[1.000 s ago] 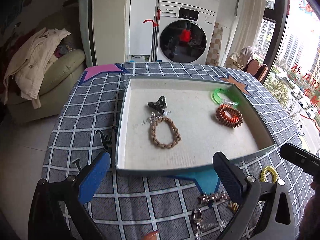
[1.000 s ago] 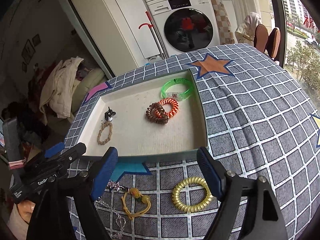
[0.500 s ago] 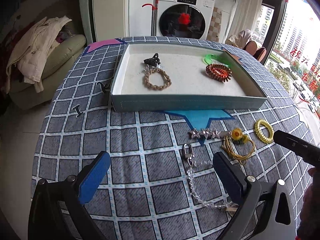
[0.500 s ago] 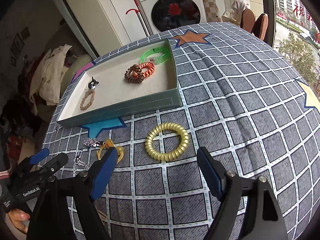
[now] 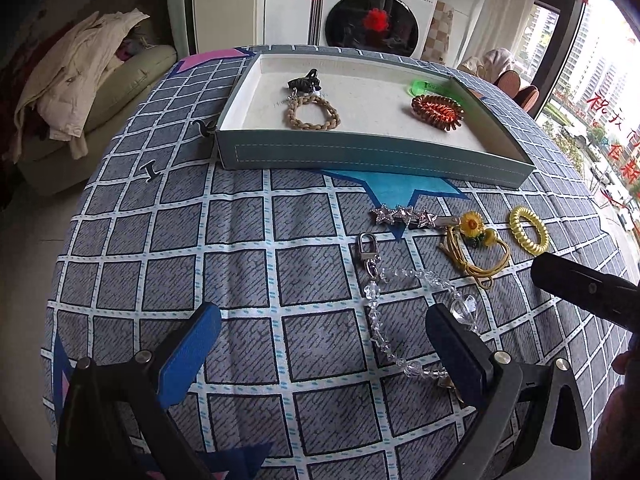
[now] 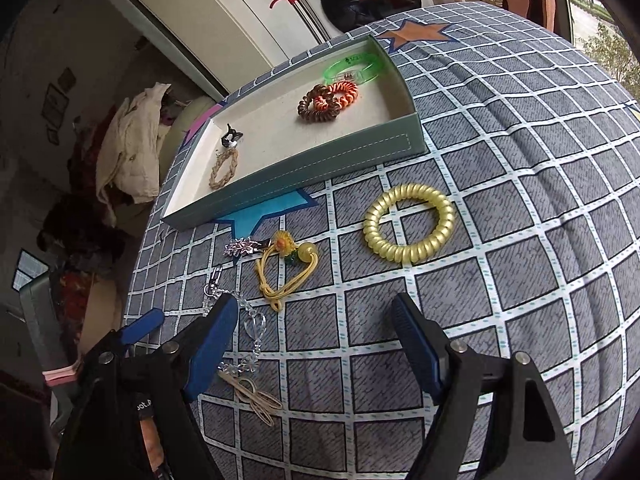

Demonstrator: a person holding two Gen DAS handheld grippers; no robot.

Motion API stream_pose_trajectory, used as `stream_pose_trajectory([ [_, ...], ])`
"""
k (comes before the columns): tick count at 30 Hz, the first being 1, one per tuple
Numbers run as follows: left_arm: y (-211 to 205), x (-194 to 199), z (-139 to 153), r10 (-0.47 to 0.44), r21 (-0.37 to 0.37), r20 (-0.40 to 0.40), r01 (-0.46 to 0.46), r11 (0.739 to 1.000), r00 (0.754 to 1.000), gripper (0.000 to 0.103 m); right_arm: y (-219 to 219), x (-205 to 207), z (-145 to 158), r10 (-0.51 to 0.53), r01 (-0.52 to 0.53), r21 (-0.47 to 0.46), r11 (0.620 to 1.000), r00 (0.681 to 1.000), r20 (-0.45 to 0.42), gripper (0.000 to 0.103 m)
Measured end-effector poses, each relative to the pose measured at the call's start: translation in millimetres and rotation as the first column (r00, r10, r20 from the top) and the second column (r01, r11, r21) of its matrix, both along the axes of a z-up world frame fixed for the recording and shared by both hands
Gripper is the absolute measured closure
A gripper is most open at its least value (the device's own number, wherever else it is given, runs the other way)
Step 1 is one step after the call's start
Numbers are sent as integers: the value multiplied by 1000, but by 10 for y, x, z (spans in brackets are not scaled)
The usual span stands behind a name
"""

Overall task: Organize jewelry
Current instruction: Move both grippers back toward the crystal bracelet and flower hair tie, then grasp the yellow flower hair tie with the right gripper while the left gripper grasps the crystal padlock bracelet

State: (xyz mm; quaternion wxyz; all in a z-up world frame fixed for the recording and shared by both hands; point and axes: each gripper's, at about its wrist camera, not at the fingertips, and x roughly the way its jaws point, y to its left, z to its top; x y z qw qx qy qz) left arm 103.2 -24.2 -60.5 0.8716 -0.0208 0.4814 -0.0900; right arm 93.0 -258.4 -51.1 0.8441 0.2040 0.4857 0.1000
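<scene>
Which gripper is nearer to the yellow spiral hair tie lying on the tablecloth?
Right. The right gripper hangs open just short of the yellow spiral hair tie, which lies ahead, slightly right. The left gripper sits farther left, with the crystal bead chain and other pieces between.

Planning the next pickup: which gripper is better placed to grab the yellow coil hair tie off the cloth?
Right. The yellow coil hair tie lies just ahead of the open right gripper, nearly centred. From the left gripper it sits far off to the right, past the crystal chain.
</scene>
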Motion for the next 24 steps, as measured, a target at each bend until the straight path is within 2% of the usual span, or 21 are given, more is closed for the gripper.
stream_pose_trajectory([
  [7,-85,-15,-13,-11,42,13,10,999,1000,0,87,188,-104,16,-13,83,996,999,-33,47],
  [11,-126,-18,-13,-19,55,21,17,998,1000,0,177,287,-122,39,-36,73,997,999,-33,54],
  [15,-192,-23,-8,-48,81,32,45,996,998,4,262,346,-130,63,-61,39,997,998,-30,63],
  [17,-217,-23,-5,-58,83,32,55,995,998,4,285,370,-141,68,-67,21,998,997,-33,75],
  [20,-240,-25,5,-76,84,36,73,994,996,10,300,383,-143,69,-70,-37,997,997,-36,89],
  [24,-296,-27,24,-107,86,35,104,991,994,22,308,375,-119,70,-72,-96,993,997,-21,98],
])
